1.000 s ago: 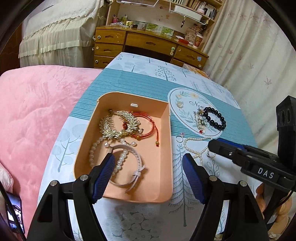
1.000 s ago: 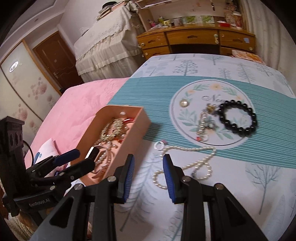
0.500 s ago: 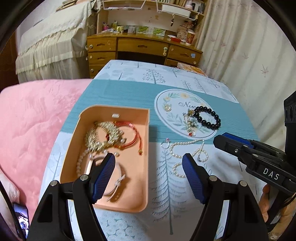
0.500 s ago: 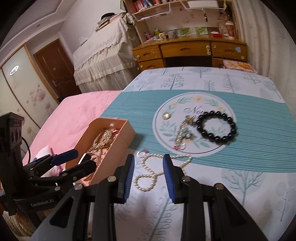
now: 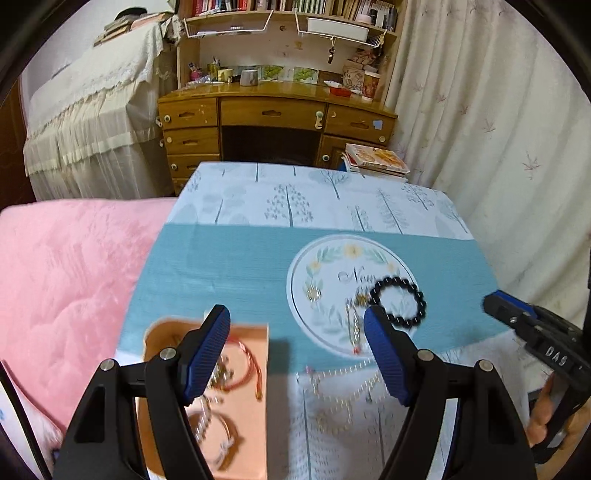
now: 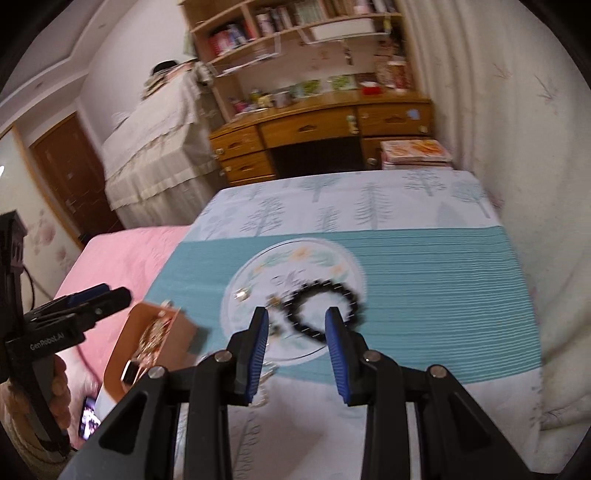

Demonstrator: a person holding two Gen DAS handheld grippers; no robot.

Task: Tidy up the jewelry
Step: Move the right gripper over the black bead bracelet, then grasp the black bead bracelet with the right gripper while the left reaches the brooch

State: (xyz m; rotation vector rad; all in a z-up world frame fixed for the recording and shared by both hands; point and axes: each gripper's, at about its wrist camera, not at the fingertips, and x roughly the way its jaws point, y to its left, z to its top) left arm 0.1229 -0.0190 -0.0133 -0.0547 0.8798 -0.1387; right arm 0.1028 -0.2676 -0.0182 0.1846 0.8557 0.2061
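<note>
A glossy black bead bracelet (image 6: pixel 320 309) lies on the round floral print of the teal-striped tablecloth (image 6: pixel 443 280), between the right claw (image 6: pixel 295 338) and its parted ribbed blue pads. The left claw (image 5: pixel 297 345) (also spread, empty) hovers by the peach tray (image 5: pixel 255 417). A wooden desk (image 5: pixel 273 118) stands far behind.

A home bedroom: pink bed quilt (image 5: pixel 62 280) at nine o'clock, wooden drawer unit (image 5: pixel 273 125) and bookshelf (image 5: pixel 295 7) at twelve, curtains (image 5: pixel 491 122) at two.

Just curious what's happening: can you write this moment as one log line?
left gripper: open, empty | right gripper: open, empty | black bead bracelet: on tablecloth | tray: holds jewelry
</note>
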